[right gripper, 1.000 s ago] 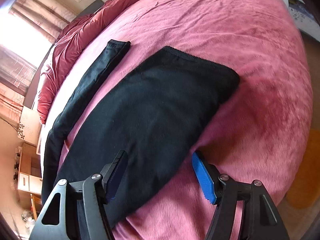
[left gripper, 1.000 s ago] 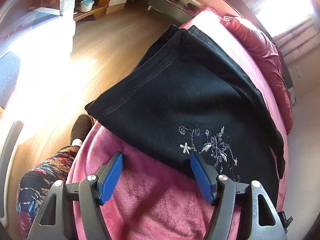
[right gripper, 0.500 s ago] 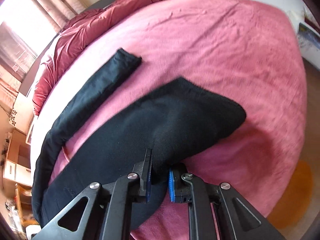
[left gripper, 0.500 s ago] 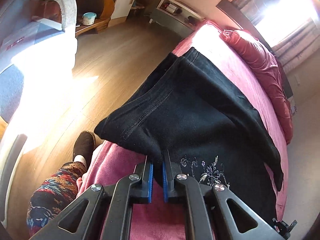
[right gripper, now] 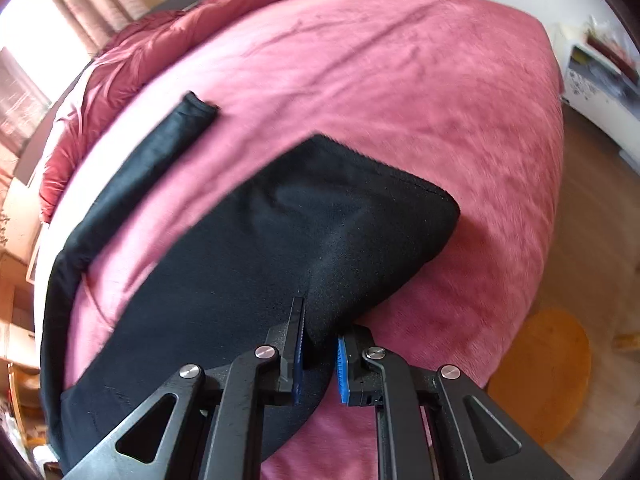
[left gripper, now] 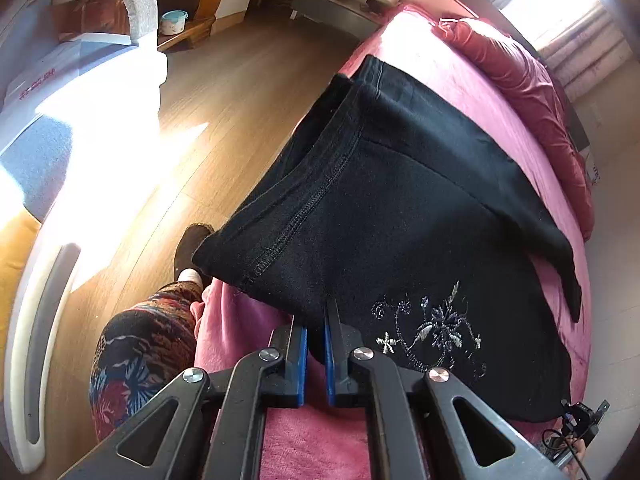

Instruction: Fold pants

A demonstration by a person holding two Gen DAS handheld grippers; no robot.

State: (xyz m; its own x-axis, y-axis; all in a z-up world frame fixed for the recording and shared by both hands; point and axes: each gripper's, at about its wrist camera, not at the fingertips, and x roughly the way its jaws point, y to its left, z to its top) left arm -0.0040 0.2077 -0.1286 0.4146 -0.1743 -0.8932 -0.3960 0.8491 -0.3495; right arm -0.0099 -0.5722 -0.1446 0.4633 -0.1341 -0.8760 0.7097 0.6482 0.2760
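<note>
Black pants point(left gripper: 400, 208) with a silver flower embroidery point(left gripper: 436, 330) lie on a pink bed point(left gripper: 320, 440). My left gripper point(left gripper: 315, 332) is shut on the near edge of the pants by the waist end and lifts it slightly. In the right wrist view the pants point(right gripper: 248, 264) show one leg point(right gripper: 132, 184) stretched toward the pillows and the other folded. My right gripper point(right gripper: 320, 328) is shut on the near edge of the folded leg, which bunches up between the blue pads.
A red duvet point(right gripper: 168, 36) lies at the head of the bed. Wooden floor point(left gripper: 224, 92), a grey and white chair point(left gripper: 80, 80) and the person's patterned leg point(left gripper: 140, 352) are left of the bed. An orange mat point(right gripper: 544, 372) lies on the floor at right.
Both grippers went from open to shut on the near edge of the pants. The cloth has since risen and bunched at both grips.
</note>
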